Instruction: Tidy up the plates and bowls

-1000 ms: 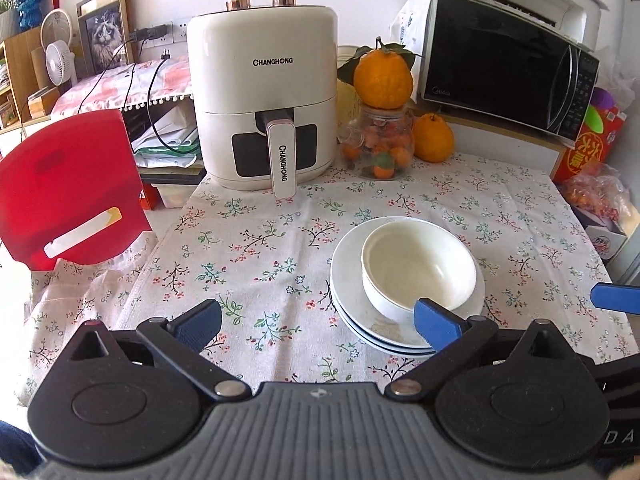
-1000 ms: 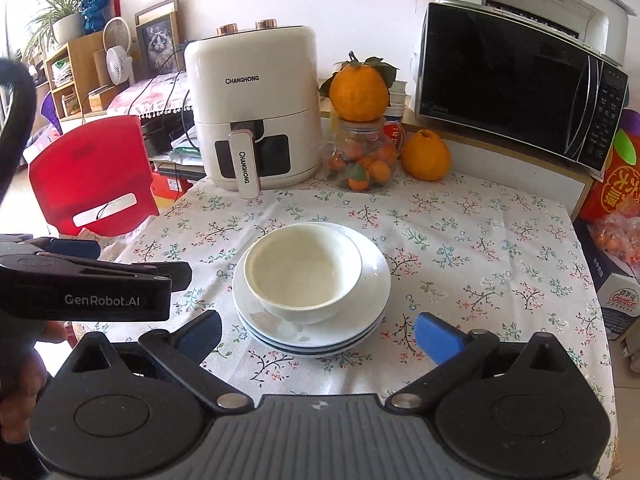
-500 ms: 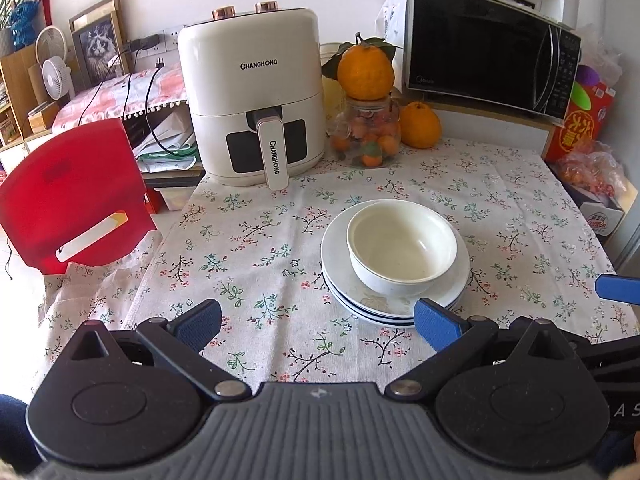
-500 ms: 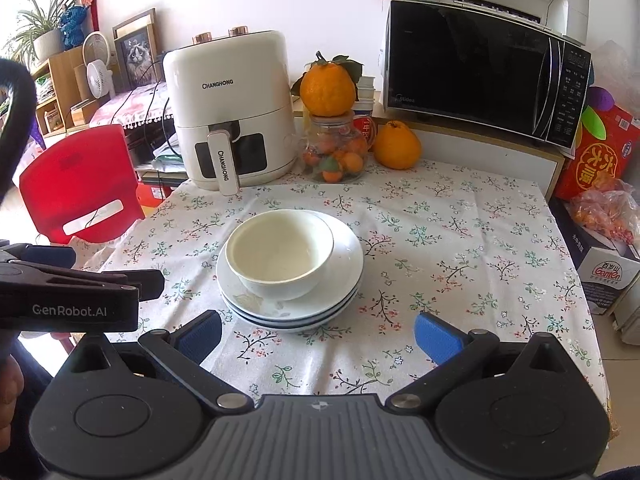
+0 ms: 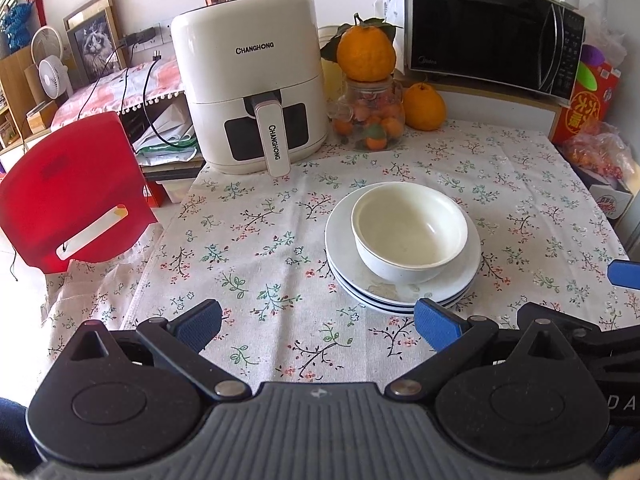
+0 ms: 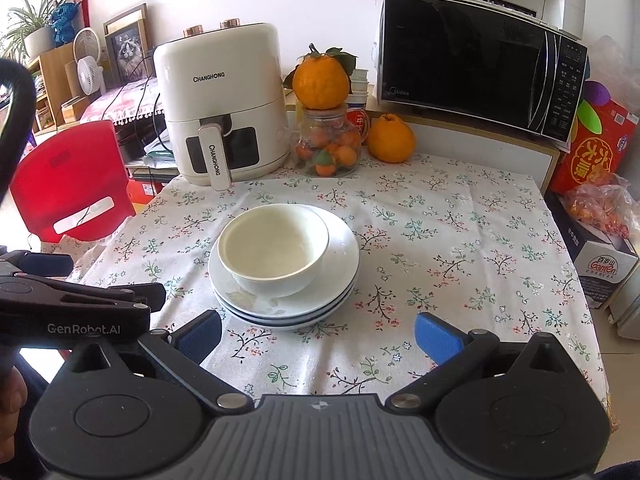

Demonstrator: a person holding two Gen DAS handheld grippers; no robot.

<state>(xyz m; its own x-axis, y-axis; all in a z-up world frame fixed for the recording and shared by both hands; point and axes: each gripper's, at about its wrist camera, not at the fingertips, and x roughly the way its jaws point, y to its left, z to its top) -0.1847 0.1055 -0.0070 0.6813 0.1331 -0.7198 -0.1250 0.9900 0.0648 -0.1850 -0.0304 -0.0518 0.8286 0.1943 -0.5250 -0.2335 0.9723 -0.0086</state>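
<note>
Home kitchen (air fryer point(image 5: 250, 80), microwave point(image 5: 492, 32)).

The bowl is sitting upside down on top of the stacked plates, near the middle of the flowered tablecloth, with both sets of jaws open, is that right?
Not quite: the bowl is upright, not upside down; the right wrist view shows its empty inside. The rest holds: it sits on the stacked plates on the flowered tablecloth, and both the left gripper and the right gripper have open jaws.

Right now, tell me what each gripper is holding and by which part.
Nothing is held. The left gripper and the right gripper are both open over the tablecloth, short of the bowl sitting on the stacked plates.
</note>
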